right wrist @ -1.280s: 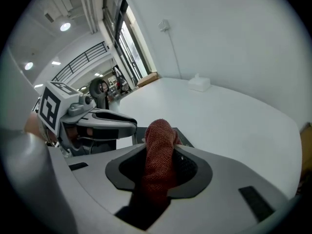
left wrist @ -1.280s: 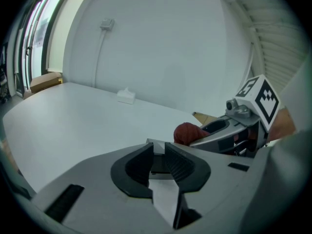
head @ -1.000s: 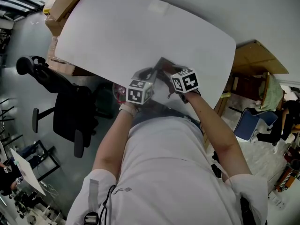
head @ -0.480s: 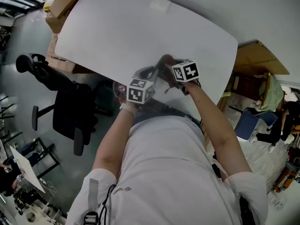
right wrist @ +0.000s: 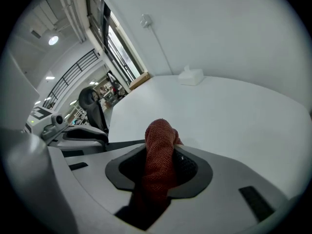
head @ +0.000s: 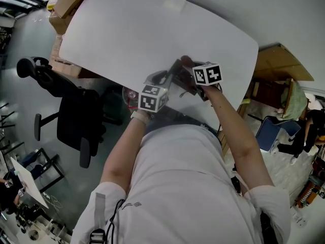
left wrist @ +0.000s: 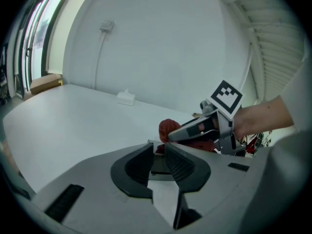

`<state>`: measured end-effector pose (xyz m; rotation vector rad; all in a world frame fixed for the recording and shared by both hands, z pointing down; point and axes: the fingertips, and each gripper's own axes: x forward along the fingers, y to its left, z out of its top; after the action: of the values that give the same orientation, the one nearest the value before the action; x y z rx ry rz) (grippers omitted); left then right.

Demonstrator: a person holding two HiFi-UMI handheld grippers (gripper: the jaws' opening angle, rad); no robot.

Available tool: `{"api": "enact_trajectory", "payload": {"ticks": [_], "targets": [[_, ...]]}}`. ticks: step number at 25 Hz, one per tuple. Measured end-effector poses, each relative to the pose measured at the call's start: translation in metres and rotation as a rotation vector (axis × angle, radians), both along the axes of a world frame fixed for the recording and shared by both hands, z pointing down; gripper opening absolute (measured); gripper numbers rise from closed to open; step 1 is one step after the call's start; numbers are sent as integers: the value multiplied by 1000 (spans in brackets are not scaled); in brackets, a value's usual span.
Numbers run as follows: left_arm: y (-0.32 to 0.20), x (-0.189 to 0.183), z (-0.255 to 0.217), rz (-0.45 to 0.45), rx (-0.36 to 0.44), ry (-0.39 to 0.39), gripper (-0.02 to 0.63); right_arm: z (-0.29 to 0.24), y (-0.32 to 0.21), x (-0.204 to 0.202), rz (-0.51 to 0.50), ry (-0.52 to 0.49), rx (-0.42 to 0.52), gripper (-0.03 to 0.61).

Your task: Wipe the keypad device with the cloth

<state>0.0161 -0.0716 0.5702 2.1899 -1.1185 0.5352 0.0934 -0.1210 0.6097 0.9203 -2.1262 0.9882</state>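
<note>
The keypad device (head: 174, 71) is a flat dark slab lifted over the near edge of the white table (head: 127, 34). My left gripper (left wrist: 157, 150) is shut on its near edge (left wrist: 158, 165) and holds it level. My right gripper (right wrist: 161, 152) is shut on a red cloth (right wrist: 158, 150) bunched up between the jaws. In the left gripper view the cloth (left wrist: 168, 128) rests on the far end of the device, with the right gripper (left wrist: 204, 128) above it. In the head view the right gripper (head: 189, 70) sits just right of the left gripper (head: 161, 80). The keys themselves are hidden.
A small white box (left wrist: 126, 97) stands at the table's far side by the wall. A black office chair (head: 71, 121) is to the left of the person, cardboard boxes (head: 66, 4) lie beyond the table's left end, and a wooden cabinet (head: 277, 65) is at the right.
My right gripper has slid to the right and a little away with the cloth, across the device. The left gripper has stayed almost still, holding the device.
</note>
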Motion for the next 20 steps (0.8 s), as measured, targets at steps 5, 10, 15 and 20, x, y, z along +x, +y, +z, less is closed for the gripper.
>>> {"api": "enact_trajectory", "payload": {"ticks": [5,10,15,20], "targets": [[-10,-2,-9,2,20,-30,66,-21,21,39,114,-58,10,130],[-21,8,-4,121,15,-78,66,-33,60,68,219,-116,-27,132],[-19,18,15,192,-28,-110,64,-33,91,73,315,-171,-71,132],[-17,18,17,176,-38,-146,61,-27,96,65,363,-166,-57,132]]}}
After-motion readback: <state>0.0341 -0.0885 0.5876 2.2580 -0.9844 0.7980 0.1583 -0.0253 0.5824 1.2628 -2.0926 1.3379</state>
